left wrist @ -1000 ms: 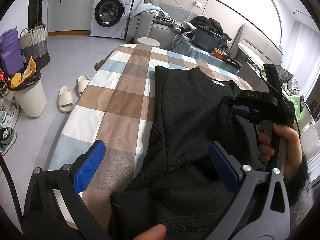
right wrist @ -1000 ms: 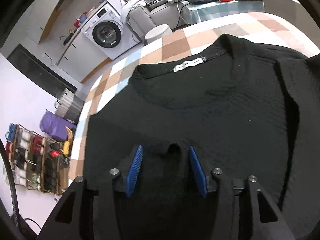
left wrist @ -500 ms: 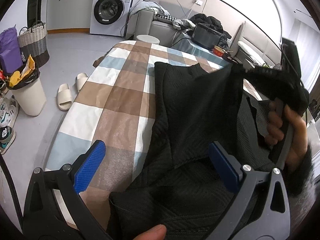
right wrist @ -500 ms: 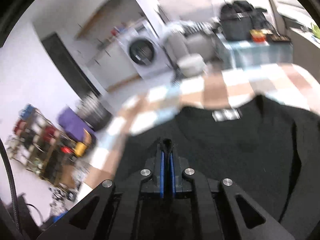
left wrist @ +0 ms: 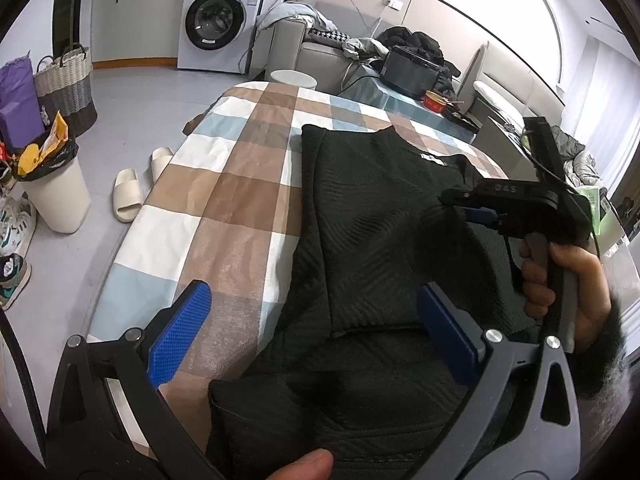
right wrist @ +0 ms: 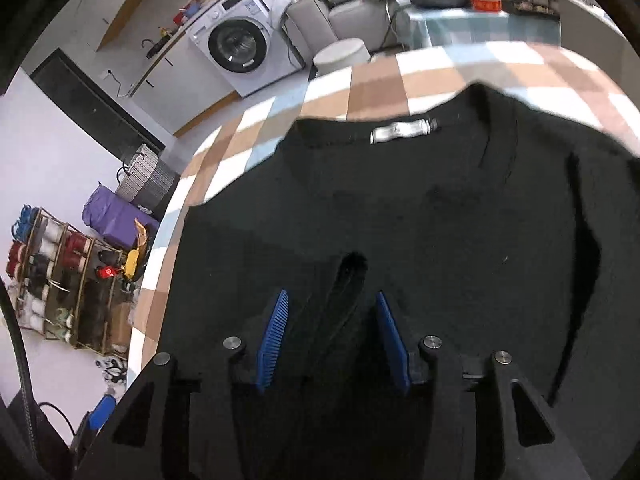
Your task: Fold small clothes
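Right gripper (right wrist: 331, 340): blue pads parted and opening; dark fabric fold seen between them, not pressed by pads. Left gripper (left wrist: 316, 332): jaws held wide, nothing gripped, sweater hem below. Black sweater (left wrist: 384, 216) laid flat on checked tablecloth (left wrist: 224, 200), white neck label (right wrist: 402, 131) at far end, left side folded inward. Right hand (left wrist: 560, 284) seen on gripper handle. Washing machine (left wrist: 218, 22) noted beyond table.

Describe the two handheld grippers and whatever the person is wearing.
Both grippers are matte black frames with textured blue pads and silver pivot bolts. The left gripper has wide curved arms; the right gripper shows white lettering on its body, a grey trigger and a thin black cable. The hand emerges from a fuzzy dark sleeve.
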A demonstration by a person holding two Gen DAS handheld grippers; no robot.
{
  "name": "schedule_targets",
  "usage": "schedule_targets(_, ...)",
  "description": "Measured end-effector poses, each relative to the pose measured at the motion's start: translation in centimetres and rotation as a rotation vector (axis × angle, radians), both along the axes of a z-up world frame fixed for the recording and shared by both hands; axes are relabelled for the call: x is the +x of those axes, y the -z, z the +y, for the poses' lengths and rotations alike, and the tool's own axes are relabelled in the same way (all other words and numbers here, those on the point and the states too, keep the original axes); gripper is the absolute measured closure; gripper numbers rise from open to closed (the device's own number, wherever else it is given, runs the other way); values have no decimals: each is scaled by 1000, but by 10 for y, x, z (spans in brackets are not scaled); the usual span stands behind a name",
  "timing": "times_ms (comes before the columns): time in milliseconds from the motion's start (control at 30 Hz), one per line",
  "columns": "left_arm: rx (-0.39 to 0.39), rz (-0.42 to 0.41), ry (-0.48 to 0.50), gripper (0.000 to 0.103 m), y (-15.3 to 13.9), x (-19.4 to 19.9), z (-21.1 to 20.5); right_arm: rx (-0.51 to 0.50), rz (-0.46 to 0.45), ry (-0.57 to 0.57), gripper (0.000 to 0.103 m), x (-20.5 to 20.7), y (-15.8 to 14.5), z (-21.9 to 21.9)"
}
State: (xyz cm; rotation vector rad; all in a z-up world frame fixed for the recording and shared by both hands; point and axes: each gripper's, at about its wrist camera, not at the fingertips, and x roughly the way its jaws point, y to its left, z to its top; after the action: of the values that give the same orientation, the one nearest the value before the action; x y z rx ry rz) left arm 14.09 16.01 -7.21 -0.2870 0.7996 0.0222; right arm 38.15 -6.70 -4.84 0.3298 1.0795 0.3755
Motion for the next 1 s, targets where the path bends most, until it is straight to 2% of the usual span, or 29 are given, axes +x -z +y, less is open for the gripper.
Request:
schedule_targets(67,3,-1,3,1,0,0,-2,9,-30,3,61,0,2,3)
schedule_targets(100,5,-1,4,1,0,0,-2,-1,-45,-5,81,0,1,7)
schedule_targets(133,10,0,3,1,0,0,-2,-20,-49,-10,94,-1,1,8)
schedule_targets(233,7,0,1,1,0,0,0,-12,-158,-43,94,-10,-16,13)
schedule_targets(300,3,7,-5,1,2,0,2,-81,-174,-49,94,-12,-21,15)
schedule_targets(400,6,8,-13,1,2,-1,5,-87,-58,-22,86,-7,-11,1)
schedule_targets(467,2,3,-17,1,0,-2,7,-73,-47,-2,80,-13,-13,-14)
schedule_targets(533,-2,-2,-21,1,-2,-3,8,-69,-70,22,58,-26,-21,-33)
schedule_targets(567,-4,-2,-21,1,-2,-3,8,-51,-80,36,55,-33,-25,-45)
schedule_targets(700,-7,-6,-21,1,-5,-5,5,5,-84,59,50,-69,-47,-92)
schedule_targets(767,-14,-6,-15,1,-7,-6,1,-1,-102,67,50,-88,-58,-109)
schedule_targets(833,-8,-5,-4,1,-9,-8,-5,1,-123,78,42,-110,-69,-127)
schedule_targets(1000,11,-3,21,1,-15,-14,-20,1,-162,94,41,-160,-80,-171)
